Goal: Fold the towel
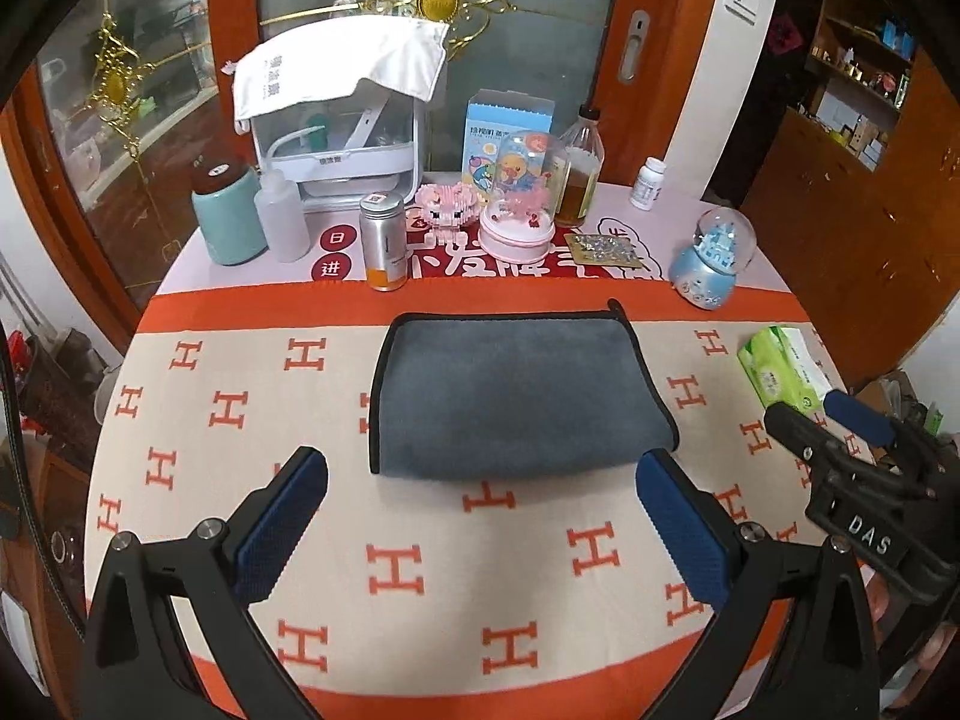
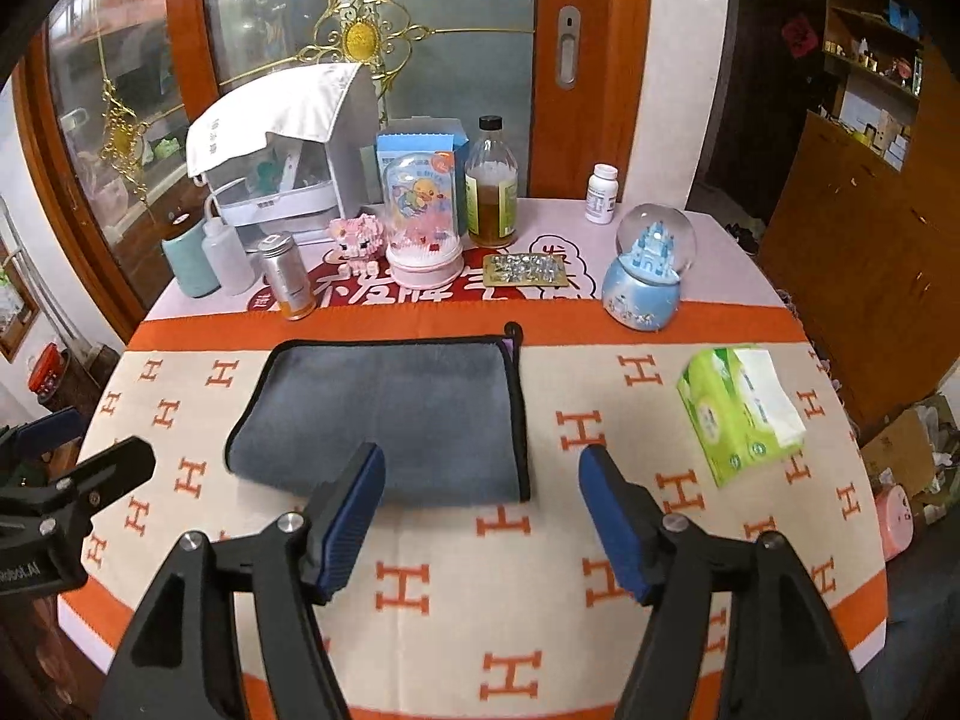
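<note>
A grey towel [image 1: 510, 393] with black trim lies folded flat on the orange and cream tablecloth [image 1: 420, 570]; it also shows in the right wrist view [image 2: 396, 414]. My left gripper [image 1: 480, 480] is open and empty, just in front of the towel's near edge. My right gripper [image 2: 480, 480] is open and empty, its left fingertip over the towel's near right corner. The right gripper also shows at the right of the left wrist view [image 1: 840, 426]. The left gripper shows at the left edge of the right wrist view [image 2: 72, 444].
A green tissue pack [image 2: 741, 414] lies right of the towel. Along the back stand a blue snow globe [image 2: 651, 270], a pink dome [image 2: 423, 216], a silver can [image 2: 288, 276], a teal flask [image 1: 228, 213], bottles and a white appliance [image 1: 336, 114].
</note>
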Demonstrator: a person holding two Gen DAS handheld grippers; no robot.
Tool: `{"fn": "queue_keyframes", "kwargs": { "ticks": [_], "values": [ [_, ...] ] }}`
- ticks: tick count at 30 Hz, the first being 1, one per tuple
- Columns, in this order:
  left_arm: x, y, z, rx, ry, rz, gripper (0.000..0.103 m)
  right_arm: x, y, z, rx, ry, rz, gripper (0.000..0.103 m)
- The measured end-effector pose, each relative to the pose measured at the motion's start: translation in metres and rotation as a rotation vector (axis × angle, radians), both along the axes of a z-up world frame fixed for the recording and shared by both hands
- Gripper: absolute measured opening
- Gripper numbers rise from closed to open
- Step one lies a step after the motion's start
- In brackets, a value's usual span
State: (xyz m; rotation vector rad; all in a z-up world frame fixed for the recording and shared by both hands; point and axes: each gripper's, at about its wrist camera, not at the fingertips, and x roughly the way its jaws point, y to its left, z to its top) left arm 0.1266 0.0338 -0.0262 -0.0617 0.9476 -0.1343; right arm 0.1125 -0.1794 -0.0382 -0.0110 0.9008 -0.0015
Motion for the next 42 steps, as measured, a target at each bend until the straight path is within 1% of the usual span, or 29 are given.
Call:
{"fn": "queue_keyframes", "kwargs": {
  "ticks": [6, 8, 13, 21, 24, 28, 32, 38, 42],
  "values": [
    [-0.035, -0.005, 0.016, 0.015, -0.032, -0.004, 0.102, -0.032, 0.003, 0.009, 0.004, -0.014, 0.022, 0.069],
    [-0.045, -0.007, 0.02, 0.016, -0.028, -0.011, 0.102, -0.042, 0.003, 0.012, 0.016, -0.017, 0.025, 0.072],
    [-0.067, -0.011, 0.026, 0.035, -0.021, -0.019, 0.102, -0.065, 0.0, 0.016, 0.052, -0.01, 0.017, 0.073],
    [-0.1, -0.018, 0.026, 0.045, 0.007, -0.007, 0.102, -0.095, 0.005, 0.023, 0.049, -0.012, 0.033, 0.073],
    [-0.113, -0.017, 0.027, 0.047, 0.004, 0.02, 0.102, -0.106, 0.008, 0.025, 0.043, -0.022, 0.049, 0.073],
    [-0.123, -0.017, 0.029, 0.035, 0.007, 0.041, 0.102, -0.118, 0.008, 0.026, 0.05, -0.024, 0.049, 0.073],
    [-0.134, -0.019, 0.032, 0.05, -0.011, 0.057, 0.102, -0.126, 0.007, 0.025, 0.054, -0.016, 0.043, 0.073],
    [-0.147, -0.025, 0.036, 0.068, -0.032, 0.061, 0.102, -0.139, 0.009, 0.027, 0.001, -0.037, 0.033, 0.073],
    [-0.152, -0.029, 0.034, 0.073, -0.026, 0.063, 0.102, -0.144, 0.009, 0.027, -0.006, -0.036, 0.039, 0.073]
  ]
}}
